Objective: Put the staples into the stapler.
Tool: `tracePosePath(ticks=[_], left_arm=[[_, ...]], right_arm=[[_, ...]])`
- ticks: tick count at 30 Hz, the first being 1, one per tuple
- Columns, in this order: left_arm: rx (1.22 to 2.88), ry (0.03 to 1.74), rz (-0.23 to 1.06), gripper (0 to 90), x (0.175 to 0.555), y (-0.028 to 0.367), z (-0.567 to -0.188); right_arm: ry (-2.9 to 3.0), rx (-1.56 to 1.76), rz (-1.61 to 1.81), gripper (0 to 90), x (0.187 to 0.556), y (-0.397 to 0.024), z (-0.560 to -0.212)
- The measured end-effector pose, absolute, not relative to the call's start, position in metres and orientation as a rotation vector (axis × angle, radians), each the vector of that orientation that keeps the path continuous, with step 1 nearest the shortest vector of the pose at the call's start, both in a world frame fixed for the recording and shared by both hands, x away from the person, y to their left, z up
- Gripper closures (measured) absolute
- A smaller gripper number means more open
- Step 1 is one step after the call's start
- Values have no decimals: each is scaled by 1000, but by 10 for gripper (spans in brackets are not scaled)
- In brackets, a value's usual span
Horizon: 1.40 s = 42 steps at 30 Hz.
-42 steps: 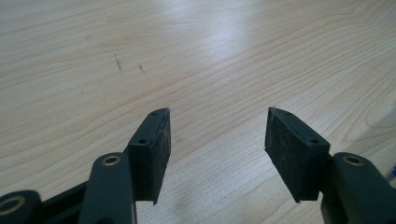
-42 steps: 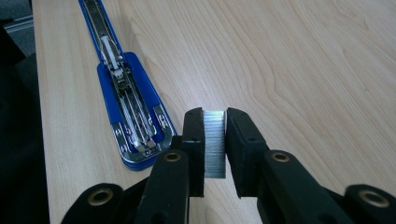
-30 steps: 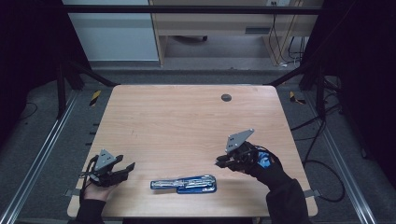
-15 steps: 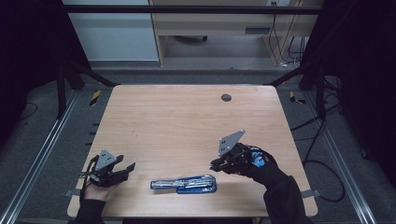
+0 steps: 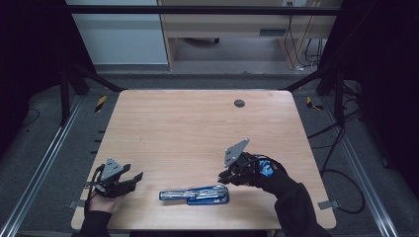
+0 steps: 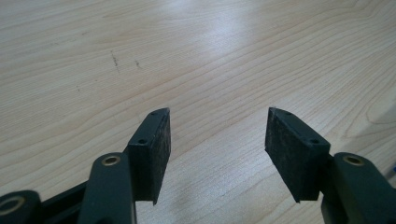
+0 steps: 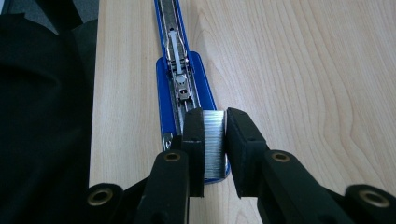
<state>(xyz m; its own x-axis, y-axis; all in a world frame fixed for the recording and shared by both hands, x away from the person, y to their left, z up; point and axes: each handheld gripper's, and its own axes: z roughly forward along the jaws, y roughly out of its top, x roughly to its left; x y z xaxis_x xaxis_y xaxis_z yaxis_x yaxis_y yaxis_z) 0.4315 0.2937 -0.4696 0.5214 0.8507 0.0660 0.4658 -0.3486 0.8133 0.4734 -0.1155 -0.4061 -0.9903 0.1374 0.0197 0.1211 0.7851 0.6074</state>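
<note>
One staple strip (image 7: 214,142) in right gripper (image 7: 215,122)

A laboratory recording station. A wooden table (image 5: 197,128) stands within a black metal frame (image 5: 74,74). Cables (image 5: 341,148) trail across grey carpet (image 5: 49,143)

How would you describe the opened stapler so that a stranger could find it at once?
On the wooden table, look along the near edge, between the two grippers. The stapler lies flat there, a long blue body with its metal staple channel exposed.
</note>
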Motion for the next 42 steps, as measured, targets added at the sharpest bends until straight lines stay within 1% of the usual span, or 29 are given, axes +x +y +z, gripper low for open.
tracePosePath(ticks=[18,30,42], left_arm=[[1995,1071,635,407,432,294,-470],[1996,1072,635,407,432,293,-470],[2004,1074,631,407,433,293,-471]], right_arm=[[3007,116,973,779,478,-99,-409],[3035,79,931,778,478,-98,-414],[3065,52,924,778,478,-100,-426]])
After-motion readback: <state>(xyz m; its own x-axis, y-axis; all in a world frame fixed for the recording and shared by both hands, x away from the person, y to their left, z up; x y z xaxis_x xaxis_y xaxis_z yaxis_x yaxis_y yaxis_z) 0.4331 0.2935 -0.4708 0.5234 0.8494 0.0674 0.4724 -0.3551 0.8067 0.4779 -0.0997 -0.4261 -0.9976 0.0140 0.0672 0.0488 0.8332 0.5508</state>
